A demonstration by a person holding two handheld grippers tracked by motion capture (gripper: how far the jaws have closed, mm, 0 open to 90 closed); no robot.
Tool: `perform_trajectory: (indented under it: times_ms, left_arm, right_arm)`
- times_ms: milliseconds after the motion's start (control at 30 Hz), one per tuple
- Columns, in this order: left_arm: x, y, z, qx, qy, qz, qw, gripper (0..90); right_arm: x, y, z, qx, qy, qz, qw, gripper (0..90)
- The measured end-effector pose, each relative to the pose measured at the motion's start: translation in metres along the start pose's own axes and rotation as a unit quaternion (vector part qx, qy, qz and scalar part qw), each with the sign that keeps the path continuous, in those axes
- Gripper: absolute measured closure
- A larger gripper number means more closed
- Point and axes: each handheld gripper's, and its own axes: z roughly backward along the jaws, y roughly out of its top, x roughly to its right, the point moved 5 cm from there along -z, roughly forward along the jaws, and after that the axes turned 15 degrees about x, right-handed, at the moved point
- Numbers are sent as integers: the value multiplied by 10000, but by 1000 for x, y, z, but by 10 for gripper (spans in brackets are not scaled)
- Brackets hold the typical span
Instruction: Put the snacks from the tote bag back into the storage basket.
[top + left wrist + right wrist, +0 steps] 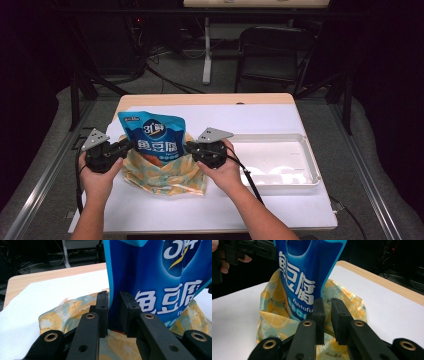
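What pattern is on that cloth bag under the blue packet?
The cloth bag is pale green-yellow, printed with yellow lemon slices; the right gripper view shows it best.

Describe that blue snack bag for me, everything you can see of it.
The blue snack bag is a glossy plastic pouch with white Chinese lettering and "Fishtofu" printed small. It stands upright, its lower part sunk in a yellow lemon-print cloth bag on the white-covered table. The left hand-held gripper pinches one side edge; the right hand-held gripper closes at the other.

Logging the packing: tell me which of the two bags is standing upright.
The blue fish tofu snack bag, printed with white characters, stands upright between both grippers. The other, the yellow lemon-print bag, lies crumpled and open around its base on the white table cover.
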Motion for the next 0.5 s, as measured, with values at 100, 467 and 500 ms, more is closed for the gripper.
perform_trajectory:
  times_ms: [100, 467, 500]
  left_arm:
    - [-1, 0, 0, -5, -7, -8, 10000, 779]
    - [0, 0, 0, 19, -14, -9, 10000, 786]
    - [0, 0, 0, 24, -10, -14, 10000, 787]
  right_arm:
    - [0, 0, 0, 7, 52, -106, 9999, 803]
    - [-5, 3, -5, -48, 31, -62, 10000, 777]
    - [-4, 3, -6, -35, 17, -76, 10000, 777]
